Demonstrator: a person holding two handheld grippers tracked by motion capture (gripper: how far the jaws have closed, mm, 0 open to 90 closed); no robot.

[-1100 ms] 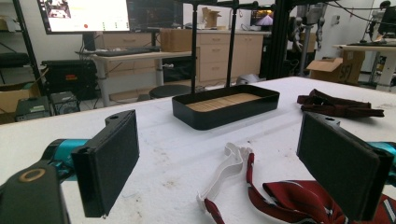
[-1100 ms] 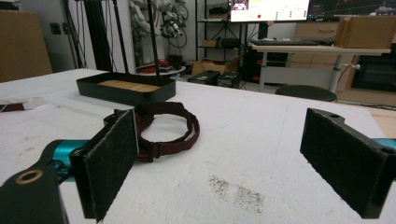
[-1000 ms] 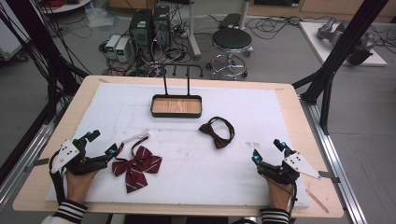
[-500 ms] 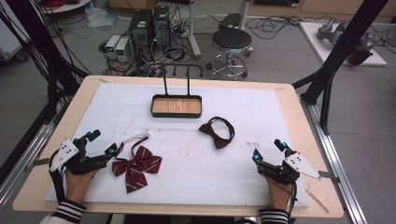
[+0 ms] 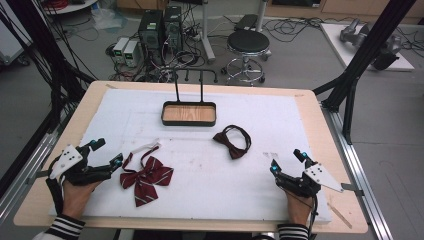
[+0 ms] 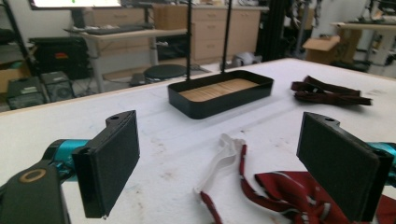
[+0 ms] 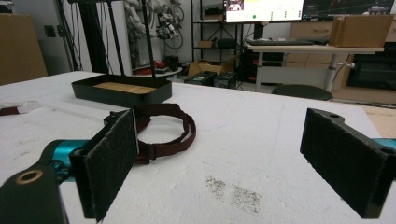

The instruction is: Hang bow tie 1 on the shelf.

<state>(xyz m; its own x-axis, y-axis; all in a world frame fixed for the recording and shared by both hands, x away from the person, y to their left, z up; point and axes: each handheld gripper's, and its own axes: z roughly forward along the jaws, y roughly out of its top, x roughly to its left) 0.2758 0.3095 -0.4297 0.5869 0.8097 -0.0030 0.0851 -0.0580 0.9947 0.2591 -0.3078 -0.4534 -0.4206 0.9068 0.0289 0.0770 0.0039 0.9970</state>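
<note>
A dark red striped bow tie (image 5: 147, 176) with a white strap (image 6: 223, 157) lies on the white foam sheet (image 5: 200, 197) at the left. My left gripper (image 5: 107, 153) rests open just left of it, nothing between its pads (image 6: 114, 163). A brown bow tie (image 5: 231, 141) with a looped band (image 7: 164, 127) lies right of centre. My right gripper (image 5: 287, 160) stands open near the front right, apart from that tie, its pads (image 7: 345, 161) empty. A black tray (image 5: 189, 114) with a wooden bottom (image 6: 219, 89) sits at the middle back.
Two thin black posts (image 5: 189, 89) rise behind the tray. The foam sheet covers a wooden table (image 5: 320, 117) with metal rails along both sides. Beyond the far edge stand a round stool (image 5: 248, 43) and computer boxes (image 5: 160, 27) on the floor.
</note>
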